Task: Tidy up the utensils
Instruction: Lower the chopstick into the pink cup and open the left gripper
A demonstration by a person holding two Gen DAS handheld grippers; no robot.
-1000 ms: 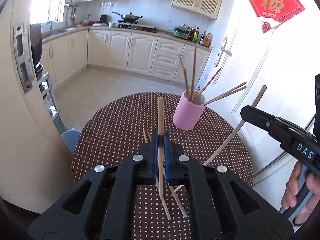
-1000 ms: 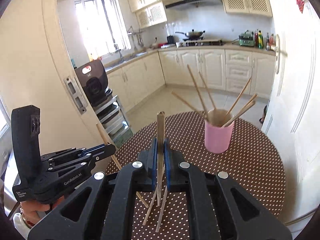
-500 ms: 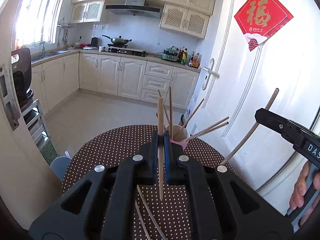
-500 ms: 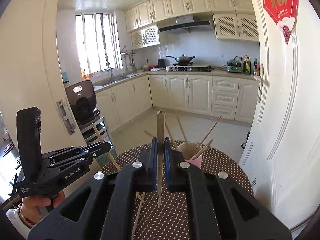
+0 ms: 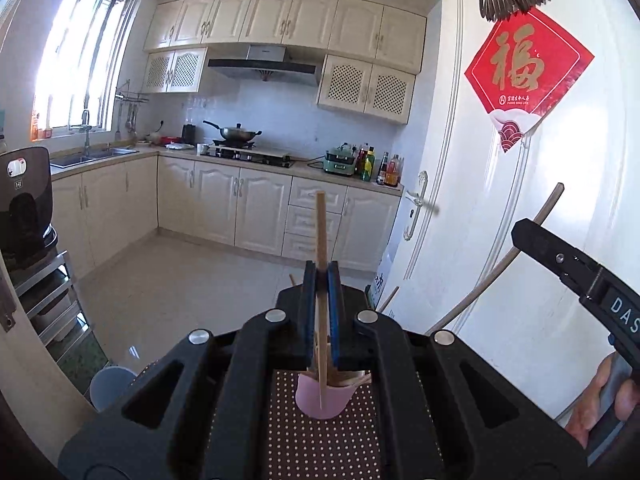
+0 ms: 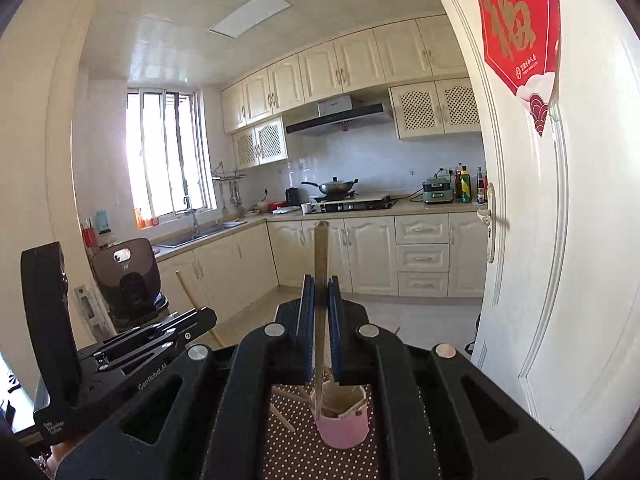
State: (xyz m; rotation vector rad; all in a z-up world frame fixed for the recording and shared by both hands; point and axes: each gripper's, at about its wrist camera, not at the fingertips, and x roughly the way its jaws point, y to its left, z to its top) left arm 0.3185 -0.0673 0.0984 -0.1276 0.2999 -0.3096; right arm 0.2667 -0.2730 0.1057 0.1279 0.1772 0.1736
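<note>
Left wrist view: the left gripper (image 5: 320, 280), black plastic with blue pads, is clenched on a thin, pale wooden chopstick (image 5: 321, 232) that stands almost upright, its square top above the pads and its tapered end hanging in front of a pink cup (image 5: 322, 400). The cup is round and smooth, stands on a round table (image 5: 320, 440) covered in brown cloth with small white dots, and holds more wooden sticks whose tips poke out on either side of the gripper. To the right, the right gripper (image 5: 524, 230) reaches in from the edge, a hand (image 5: 604, 404) on its handle, and grasps a second chopstick (image 5: 516, 254) that slants up toward a white panelled door (image 5: 500, 240) close behind it. Right wrist view: the right gripper (image 6: 320, 284) is closed the same way on its chopstick (image 6: 321, 256), which looks greyer here and runs down to just over the open mouth of the cup (image 6: 343, 424); whether the tip is inside the rim cannot be told. One loose stick (image 6: 282, 410) lies flat on the cloth just left of the cup. The left gripper (image 6: 208, 316) sits to the left, well apart from the cup. The door (image 6: 560, 280) crowds the right side, while beyond the table's far edge a glossy tiled floor (image 6: 420, 316) opens toward cream cabinets (image 6: 372, 254).
</note>
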